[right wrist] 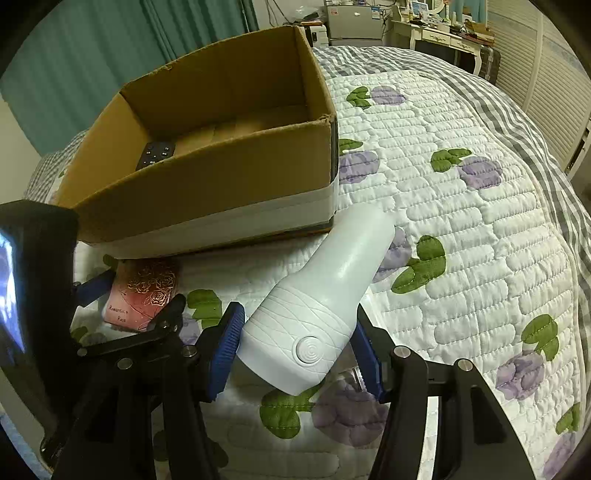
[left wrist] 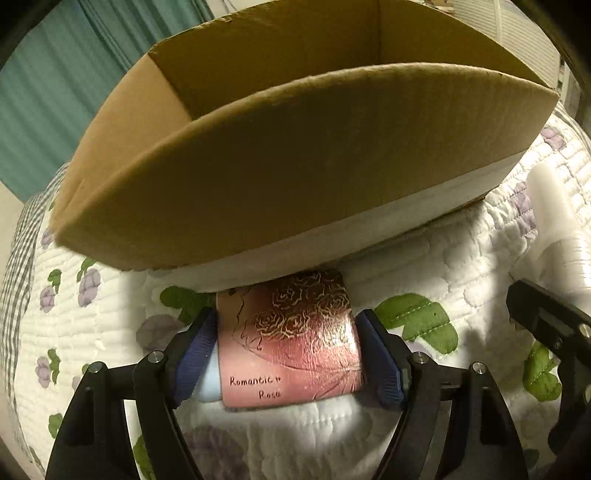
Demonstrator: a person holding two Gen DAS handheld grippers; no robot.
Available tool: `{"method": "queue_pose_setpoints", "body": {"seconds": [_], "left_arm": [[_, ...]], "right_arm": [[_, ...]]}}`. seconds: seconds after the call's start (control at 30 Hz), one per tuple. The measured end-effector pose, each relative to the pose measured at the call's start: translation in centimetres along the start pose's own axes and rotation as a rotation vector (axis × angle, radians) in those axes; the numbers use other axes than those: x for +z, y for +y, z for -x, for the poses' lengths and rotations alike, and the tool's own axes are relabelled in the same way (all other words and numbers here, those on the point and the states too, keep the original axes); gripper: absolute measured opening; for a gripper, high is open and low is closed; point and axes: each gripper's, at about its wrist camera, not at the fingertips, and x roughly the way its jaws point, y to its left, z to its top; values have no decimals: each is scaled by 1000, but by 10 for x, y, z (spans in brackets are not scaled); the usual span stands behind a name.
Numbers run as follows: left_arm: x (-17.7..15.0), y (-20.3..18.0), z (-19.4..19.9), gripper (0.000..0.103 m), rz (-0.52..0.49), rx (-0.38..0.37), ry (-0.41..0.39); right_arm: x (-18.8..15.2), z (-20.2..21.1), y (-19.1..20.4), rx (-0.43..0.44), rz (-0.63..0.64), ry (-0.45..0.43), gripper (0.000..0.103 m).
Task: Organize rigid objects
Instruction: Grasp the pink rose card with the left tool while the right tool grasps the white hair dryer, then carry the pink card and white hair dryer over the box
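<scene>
Gripping pink box (left wrist: 291, 343) marked "Romantic Rose": left gripper (left wrist: 288, 360), blue pads pressed on both sides. Box lies on quilted bed (right wrist: 461, 206), just in front of cardboard box (right wrist: 207, 181), far end touching its taped base. Right gripper (right wrist: 295, 354) closed around white bottle (right wrist: 325, 295), pads on both flanks; bottle lies on bed, far end beside cardboard box corner. Black remote (right wrist: 155, 155) inside cardboard box, at left. Desk (right wrist: 443, 35) in background beyond bed.
</scene>
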Motion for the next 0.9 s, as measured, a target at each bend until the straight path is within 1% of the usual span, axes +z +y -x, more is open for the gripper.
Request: {"method": "queue_pose_setpoints", "body": {"seconds": [0.1,0.17,0.23,0.33,0.47,0.63,0.73,0.8,0.9], "left_arm": [[-2,1,2,74,0,-33,-12],[-5,5,6,74,8,-70,-15],[-9,7,11,74,13,-88,-11],[-16,11,21,74,41,-145,-1],[-20,26,36,74,83,-186,-7],[-23,51,65,73,113,-205,-40],[-25,56,87,73,126,-209,-71],[-15,61,101,73,135,-211,-94],[-10,66,134,74,147,-220,-138]], "right_arm": [[0,0,0,-2,-7,1,57],[-3,4,-4,-4,-9,4,57],[-4,7,-6,-5,-12,7,57],[-6,11,-8,-2,-17,11,57],[-10,21,-6,1,-13,3,57],[-8,47,0,6,1,-34,57],[-3,66,5,4,12,-66,57],[0,80,8,3,20,-91,57],[3,108,13,-3,36,-136,57]]}}
